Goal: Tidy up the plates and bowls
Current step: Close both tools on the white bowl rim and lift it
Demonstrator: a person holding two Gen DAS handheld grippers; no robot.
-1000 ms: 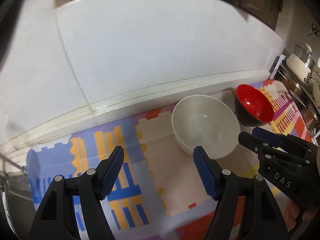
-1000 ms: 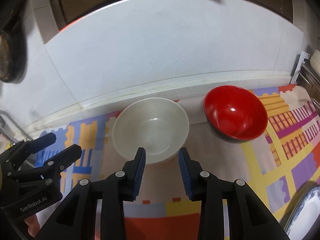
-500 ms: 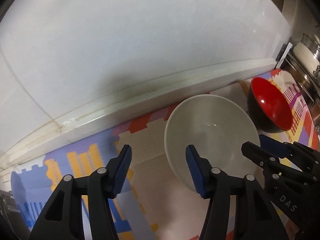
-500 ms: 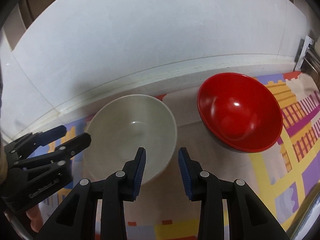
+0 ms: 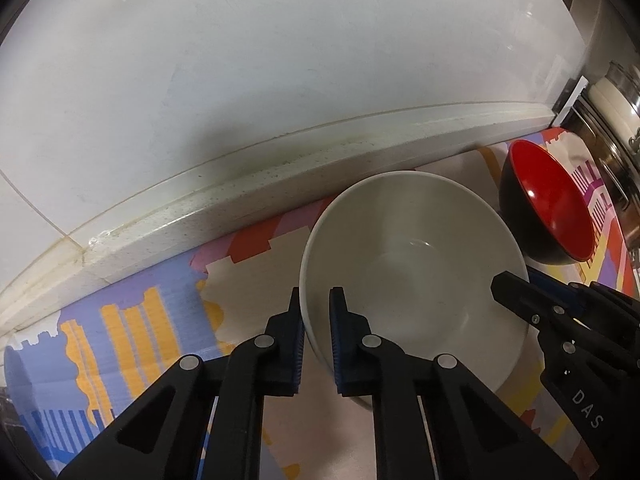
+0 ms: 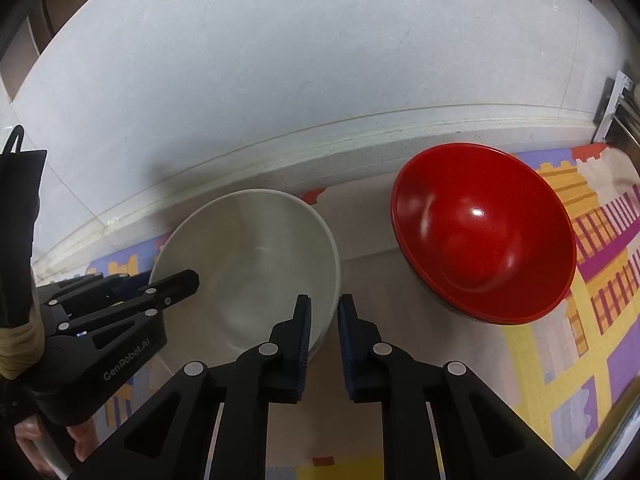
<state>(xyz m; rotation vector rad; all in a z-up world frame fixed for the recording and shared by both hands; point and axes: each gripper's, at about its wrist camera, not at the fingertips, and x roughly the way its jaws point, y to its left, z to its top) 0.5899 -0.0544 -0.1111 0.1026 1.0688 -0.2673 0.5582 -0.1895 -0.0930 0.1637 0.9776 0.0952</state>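
White tiled wall (image 5: 280, 60) runs behind the surface, with a speckled pale ledge (image 5: 248, 196) at its foot. Spread over the surface lies a bright patterned mat (image 5: 132, 320) in blue, orange, purple and cream blocks.

On the mat, near the ledge, sits a white bowl (image 5: 412, 256), upright and open to the ceiling. Both tools have hold of it from opposite sides. The left tongs (image 5: 315, 306) have just been closing and now pinch the bowl's left rim, one blue-faced finger outside the wall and the other inside it. The right tongs (image 6: 323, 312) have likewise just been closing and now grip the bowl's right rim in the same manner, with the wall of the bowl caught between the pads. From the left camera the right tool's black fingers come in at the bowl's far edge; from the right camera the left tool, marked with pale lettering, reaches in over the opposite edge, with part of the person's hand (image 6: 36, 436) showing beneath it.

Just beside the white bowl, to its right and apart from it, stands a red bowl (image 6: 484, 232) with a black outside, also upright on the mat.

At the far right edge of the left camera's view stand some metal kitchen things (image 5: 616, 120), too cut off to make out.
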